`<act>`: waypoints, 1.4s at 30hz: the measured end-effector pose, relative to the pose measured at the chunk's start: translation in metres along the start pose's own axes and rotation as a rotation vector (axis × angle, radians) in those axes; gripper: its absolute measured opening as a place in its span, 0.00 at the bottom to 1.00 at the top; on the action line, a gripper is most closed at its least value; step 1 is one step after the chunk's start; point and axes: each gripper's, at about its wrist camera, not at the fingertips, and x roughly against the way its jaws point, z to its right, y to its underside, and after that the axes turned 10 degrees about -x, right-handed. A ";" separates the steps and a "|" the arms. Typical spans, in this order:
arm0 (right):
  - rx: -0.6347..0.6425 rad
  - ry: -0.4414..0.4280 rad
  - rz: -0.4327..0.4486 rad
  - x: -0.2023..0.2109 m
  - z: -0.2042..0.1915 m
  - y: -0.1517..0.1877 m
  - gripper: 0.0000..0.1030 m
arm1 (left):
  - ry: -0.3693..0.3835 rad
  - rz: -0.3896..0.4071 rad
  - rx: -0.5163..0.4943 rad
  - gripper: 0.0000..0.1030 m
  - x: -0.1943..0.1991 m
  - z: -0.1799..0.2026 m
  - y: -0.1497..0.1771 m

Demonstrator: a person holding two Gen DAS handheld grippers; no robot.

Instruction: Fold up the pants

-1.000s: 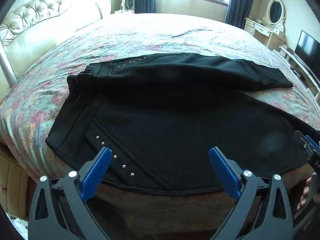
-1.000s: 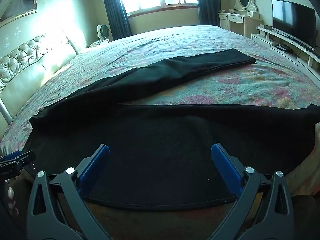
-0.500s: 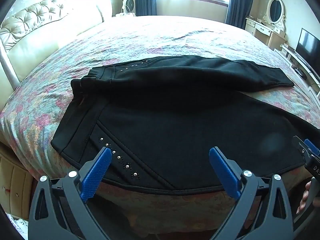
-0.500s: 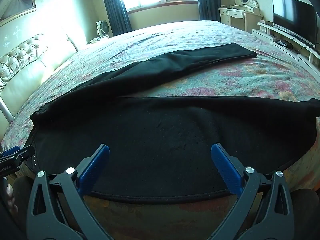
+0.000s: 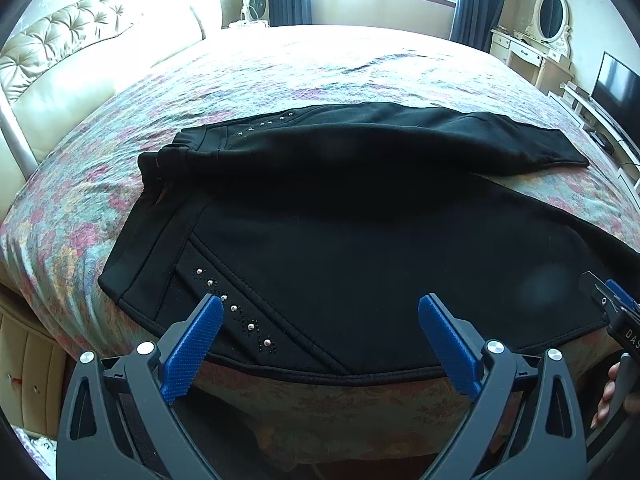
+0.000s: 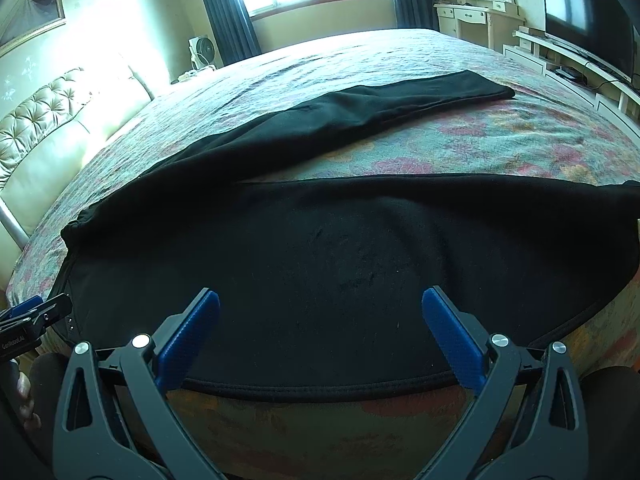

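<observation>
Black pants point(image 5: 360, 240) lie spread on the bed point(image 5: 280, 72), long axis left-to-right across both frames, near hem just beyond my left gripper point(image 5: 320, 332) and right gripper point(image 6: 320, 328), both with jaws wide apart, empty.

Left gripper point(image 5: 320, 334): dark grey plastic arms with triangular cut-outs, silver round screws, blue textured pads point(image 5: 192, 346). Right gripper point(image 6: 320, 330): same build, same blue pads point(image 6: 454, 338). White lettering on neighbouring gripper body at 3 o'clock in left view.
</observation>
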 end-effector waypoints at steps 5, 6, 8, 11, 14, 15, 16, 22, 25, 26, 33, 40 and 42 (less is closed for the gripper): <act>0.001 0.000 -0.001 0.000 0.000 0.001 0.98 | 0.003 -0.009 0.007 0.94 -0.002 -0.001 0.001; 0.001 0.000 -0.001 0.000 0.000 0.001 0.98 | 0.004 -0.009 0.008 0.94 -0.002 -0.001 0.001; -0.001 0.001 -0.003 0.000 0.000 0.001 0.98 | 0.004 -0.008 0.009 0.94 -0.001 -0.002 0.001; 0.001 0.001 -0.006 0.000 0.000 0.002 0.98 | 0.003 -0.006 0.007 0.94 -0.001 -0.002 0.001; 0.004 0.000 -0.009 -0.001 -0.001 0.003 0.98 | 0.005 -0.005 0.005 0.94 0.000 -0.001 0.001; 0.004 0.000 -0.009 -0.001 -0.001 0.003 0.98 | 0.006 -0.005 0.004 0.94 0.000 -0.001 0.001; 0.004 0.000 -0.009 -0.001 -0.001 0.003 0.98 | 0.007 -0.004 0.003 0.94 0.000 0.000 0.001; 0.009 0.001 -0.014 -0.002 -0.002 0.004 0.98 | 0.004 0.003 -0.001 0.94 0.003 0.001 0.000; 0.007 0.000 -0.017 -0.002 -0.003 0.004 0.98 | 0.007 0.002 0.001 0.94 0.003 0.000 0.000; 0.008 0.000 -0.018 -0.002 -0.003 0.005 0.98 | 0.006 0.002 0.001 0.94 0.003 0.000 0.000; 0.010 0.001 -0.025 -0.003 -0.002 0.006 0.98 | 0.009 0.002 0.001 0.94 0.003 0.000 0.000; 0.013 0.001 -0.029 -0.004 -0.003 0.007 0.98 | 0.004 0.004 -0.003 0.94 0.003 0.001 0.000; 0.013 0.002 -0.032 -0.005 -0.003 0.007 0.98 | 0.004 0.004 -0.003 0.94 0.003 0.001 0.000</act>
